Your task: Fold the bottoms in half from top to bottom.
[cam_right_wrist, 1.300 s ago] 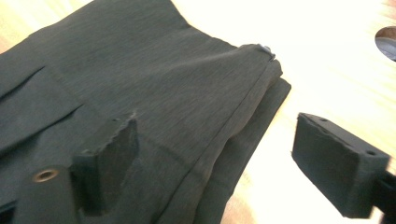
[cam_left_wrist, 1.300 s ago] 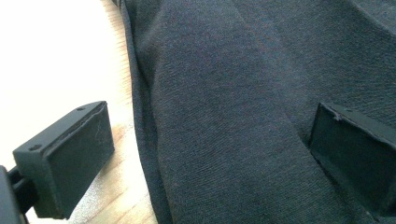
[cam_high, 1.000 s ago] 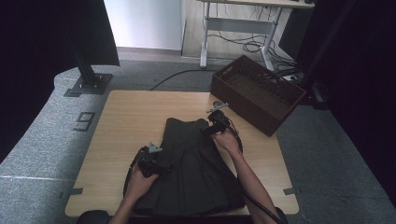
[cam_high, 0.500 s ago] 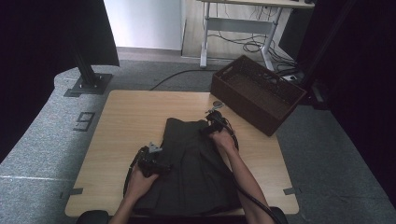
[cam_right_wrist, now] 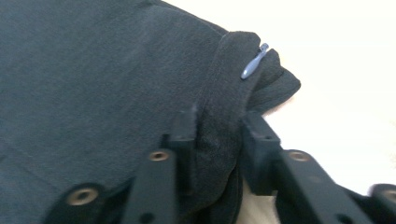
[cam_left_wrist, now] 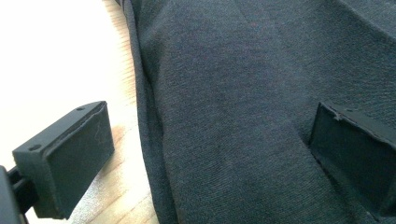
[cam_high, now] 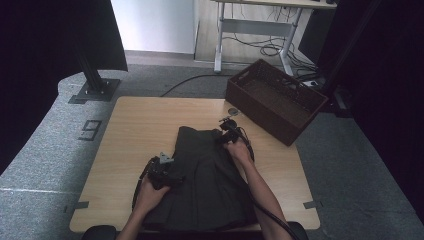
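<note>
A dark pleated skirt lies flat on the wooden table, waistband at the far end. My right gripper is at the waistband's right corner. In the right gripper view its jaws have just been closing and now pinch the waistband fold of the skirt, just below a small zipper pull. My left gripper rests at the skirt's left edge. In the left gripper view it stands open, one jaw over bare wood, the other on the skirt.
A brown woven basket stands past the table's far right corner. A small round disc lies on the table near the far edge. Bare wood spreads to the left of and beyond the skirt.
My right hand has sunk slightly onto the skirt's top right corner. The left hand and the skirt have stayed put.
</note>
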Demonstrator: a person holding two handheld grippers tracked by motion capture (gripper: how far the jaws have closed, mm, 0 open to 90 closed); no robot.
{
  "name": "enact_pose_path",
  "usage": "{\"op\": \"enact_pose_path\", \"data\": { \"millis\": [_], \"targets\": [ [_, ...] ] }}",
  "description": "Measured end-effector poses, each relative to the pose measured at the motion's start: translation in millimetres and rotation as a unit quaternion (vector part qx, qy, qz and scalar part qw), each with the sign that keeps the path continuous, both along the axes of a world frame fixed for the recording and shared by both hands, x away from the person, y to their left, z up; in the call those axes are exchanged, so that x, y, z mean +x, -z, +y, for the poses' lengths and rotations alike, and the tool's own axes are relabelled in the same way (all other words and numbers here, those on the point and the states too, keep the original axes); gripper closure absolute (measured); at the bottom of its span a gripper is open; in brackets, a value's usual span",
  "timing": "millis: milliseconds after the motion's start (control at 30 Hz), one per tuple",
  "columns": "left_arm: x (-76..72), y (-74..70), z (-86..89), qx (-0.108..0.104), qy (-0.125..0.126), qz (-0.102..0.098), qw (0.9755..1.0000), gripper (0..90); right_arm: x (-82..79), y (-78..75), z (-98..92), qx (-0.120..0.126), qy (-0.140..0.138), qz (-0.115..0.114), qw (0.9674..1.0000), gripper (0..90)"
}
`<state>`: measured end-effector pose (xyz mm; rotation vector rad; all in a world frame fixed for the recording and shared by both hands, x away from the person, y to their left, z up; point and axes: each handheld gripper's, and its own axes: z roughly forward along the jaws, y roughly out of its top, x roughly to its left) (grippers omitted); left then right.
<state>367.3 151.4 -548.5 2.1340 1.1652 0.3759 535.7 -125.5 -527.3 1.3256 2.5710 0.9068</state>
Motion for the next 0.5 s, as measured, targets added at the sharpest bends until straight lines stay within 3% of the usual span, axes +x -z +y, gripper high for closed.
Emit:
{"op": "enact_pose_path", "data": {
  "millis": [100,267,300,367,400,467,500],
  "targets": [
    [0.0,0.0,-0.1,-0.001,0.001,0.001,1.0,0.0,-0.8,-2.5,2.4,-0.011,0.001,0.005,0.9999,76.1],
    [0.2,-1.7,1.5,-0.005,0.005,0.01,0.9999,0.0,-3.9,-8.2,7.5,-0.03,-0.009,-0.016,0.9994,77.5],
    [0.7,-2.9,3.1,-0.019,0.006,0.018,0.9996,0.0,-4.8,-10.0,8.0,-0.031,-0.013,-0.021,0.9992,77.6],
    [1.3,-4.2,7.3,-0.069,0.02,0.038,0.9967,0.0,-6.9,-15.1,8.0,-0.032,-0.022,-0.035,0.9986,77.8],
    [0.9,-4.2,7.6,-0.082,0.028,0.043,0.9953,0.0,-7.8,-17.3,7.9,-0.03,-0.024,-0.041,0.9984,78.0],
    [-1.1,-4.0,3.1,-0.053,0.031,0.034,0.9976,0.0,-10.5,-24.1,7.2,-0.026,-0.033,-0.055,0.9976,78.1],
    [-1.1,-4.0,3.1,-0.053,0.031,0.034,0.9976,0.0,-10.5,-24.1,7.2,-0.026,-0.033,-0.055,0.9976,78.1]
  ]
}}
